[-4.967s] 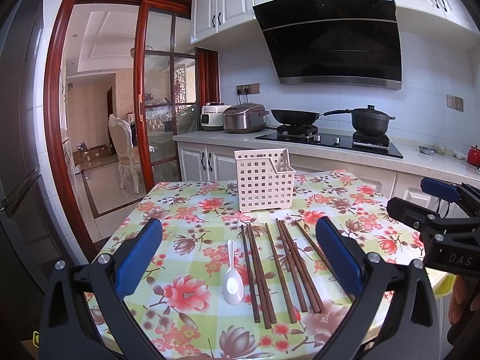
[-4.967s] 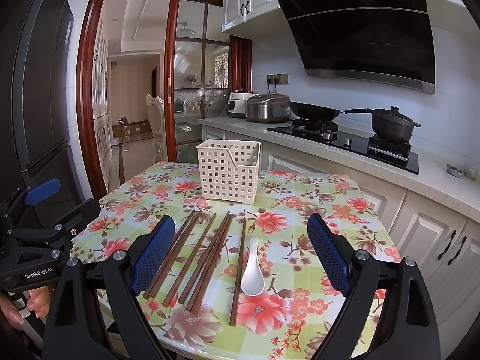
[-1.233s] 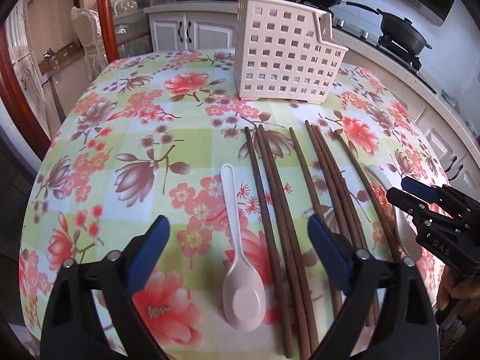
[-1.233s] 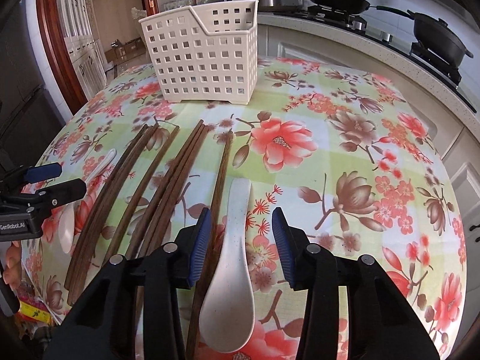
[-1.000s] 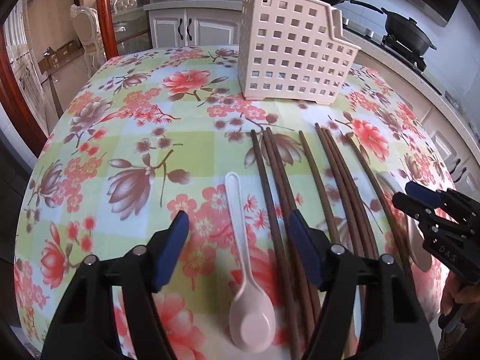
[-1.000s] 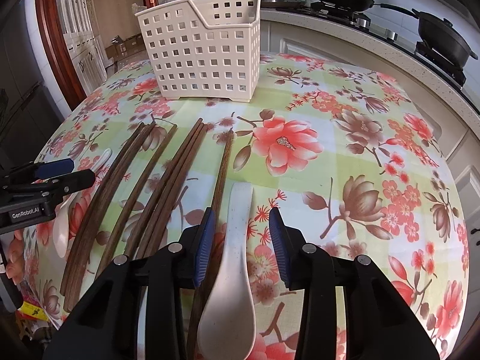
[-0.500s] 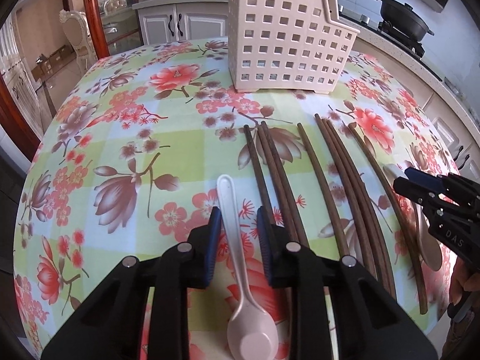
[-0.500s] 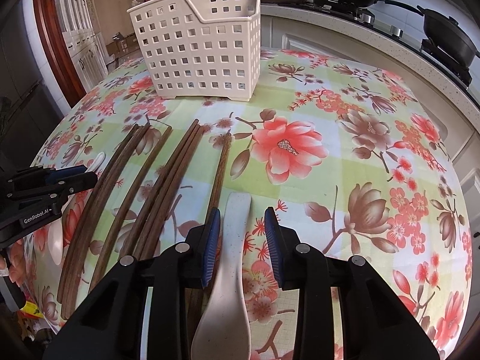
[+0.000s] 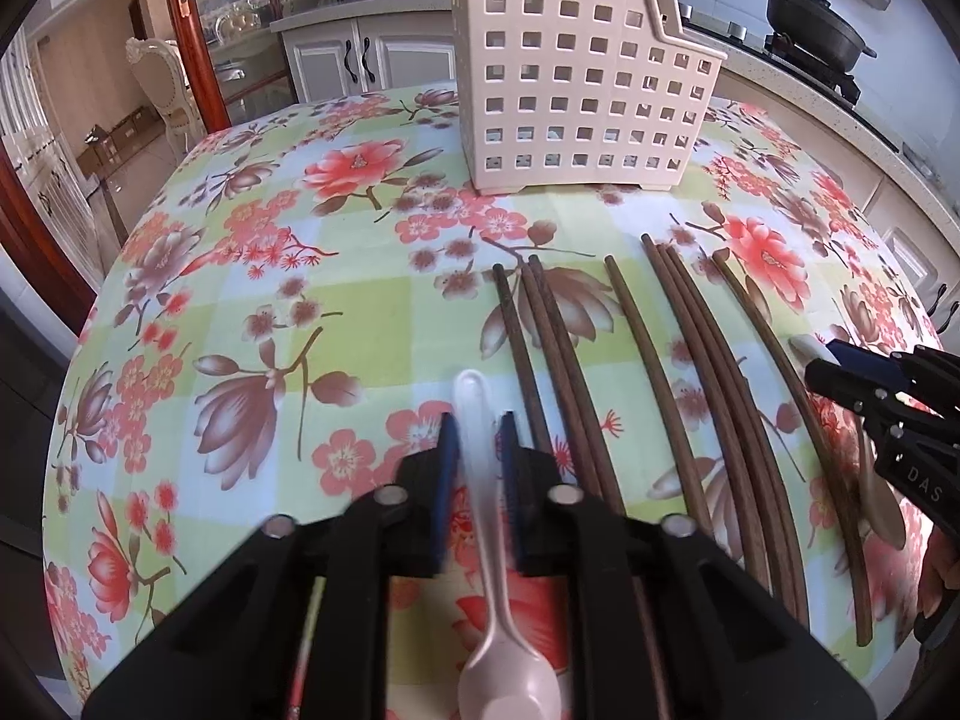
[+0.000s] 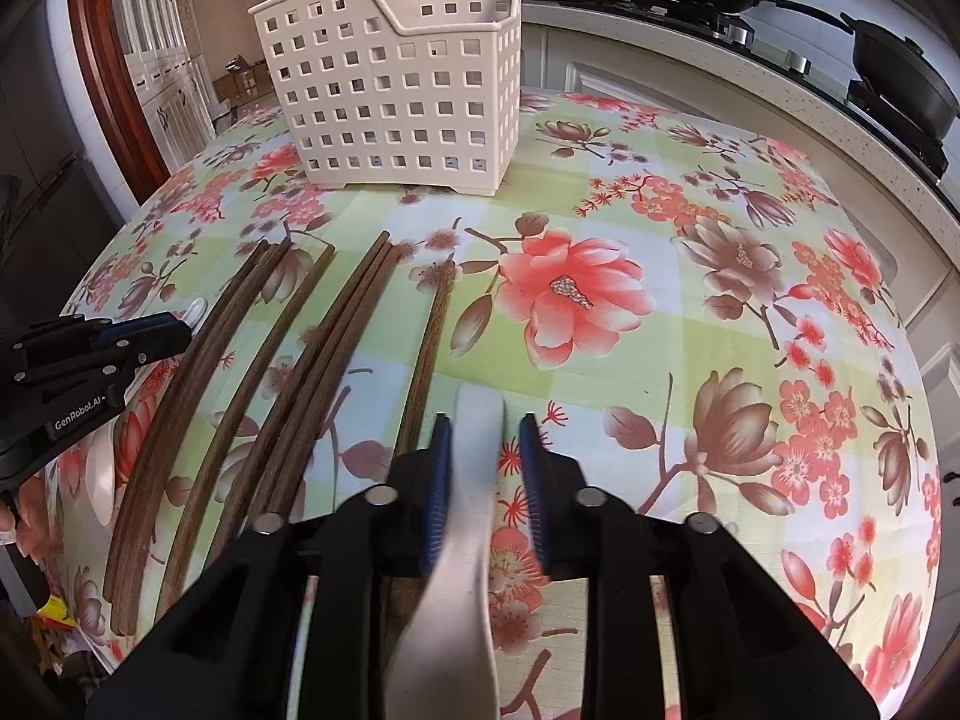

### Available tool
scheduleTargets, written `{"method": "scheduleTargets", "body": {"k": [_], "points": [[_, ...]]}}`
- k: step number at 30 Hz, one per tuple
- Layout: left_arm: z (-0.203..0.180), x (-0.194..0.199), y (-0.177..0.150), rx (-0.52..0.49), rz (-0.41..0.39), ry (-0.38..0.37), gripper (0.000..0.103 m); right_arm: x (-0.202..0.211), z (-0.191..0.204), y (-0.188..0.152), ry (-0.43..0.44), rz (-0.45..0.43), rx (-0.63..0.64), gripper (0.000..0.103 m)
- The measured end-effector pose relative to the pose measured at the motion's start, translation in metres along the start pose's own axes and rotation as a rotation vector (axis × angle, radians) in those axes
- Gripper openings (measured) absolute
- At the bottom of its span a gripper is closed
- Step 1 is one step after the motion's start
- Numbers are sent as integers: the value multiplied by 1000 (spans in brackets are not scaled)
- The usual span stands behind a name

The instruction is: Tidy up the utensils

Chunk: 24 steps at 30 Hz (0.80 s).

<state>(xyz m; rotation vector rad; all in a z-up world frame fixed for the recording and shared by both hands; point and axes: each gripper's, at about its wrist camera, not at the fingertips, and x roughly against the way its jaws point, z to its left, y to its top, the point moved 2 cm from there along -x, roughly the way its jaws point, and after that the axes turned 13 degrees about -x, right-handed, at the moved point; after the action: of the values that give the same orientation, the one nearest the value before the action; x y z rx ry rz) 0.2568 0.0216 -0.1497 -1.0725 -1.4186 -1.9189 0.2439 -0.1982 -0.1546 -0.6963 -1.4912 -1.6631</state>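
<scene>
A pinkish white spoon (image 9: 475,387) lies on the flowered tablecloth (image 9: 360,312). My left gripper (image 9: 477,429) straddles its handle, jaws closing, blue pads against both sides. A wider white spoon (image 10: 480,411) lies under my right gripper (image 10: 483,429). Those jaws are closing too, with a sliver of cloth still showing beside the handle. Several brown chopsticks (image 9: 690,360) (image 10: 336,324) lie side by side between the two spoons. The perforated cream basket (image 9: 576,78) (image 10: 396,78) stands upright beyond them. Each gripper shows at the other view's edge: right gripper (image 9: 840,369), left gripper (image 10: 150,336).
The round table's edge drops off close on both sides. Behind it run a counter with a hob and black pans (image 9: 822,30) (image 10: 900,84), white cabinets (image 9: 372,60) and a red-framed glass door (image 9: 180,30). A hand (image 9: 942,564) holds the right gripper.
Both grippers came down from a high view of the kitchen to the table. Over the last second the left jaws narrowed from wide onto the spoon handle; the right jaws narrowed somewhat.
</scene>
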Motion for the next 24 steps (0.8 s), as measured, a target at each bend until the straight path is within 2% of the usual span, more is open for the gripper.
{"method": "scheduleTargets", "body": {"k": [5,12,15,19,24], "points": [[-1,1,-2,-8,-5,-13,12,1,-2,-1,13,8,-7,20],[-2,0,-1,-9,-9,-14,12,-5,9,4,0,28,63,20],[-2,0,-1,-10,-14,-16,12,-4,9,5,7,27,64,17],[0,4,-2,6,-29,-35,12,10,7,7,25,-29,44,17],[4,33,0,27,-117,-19,12,36,8,14,49,-116,43,17]]}}
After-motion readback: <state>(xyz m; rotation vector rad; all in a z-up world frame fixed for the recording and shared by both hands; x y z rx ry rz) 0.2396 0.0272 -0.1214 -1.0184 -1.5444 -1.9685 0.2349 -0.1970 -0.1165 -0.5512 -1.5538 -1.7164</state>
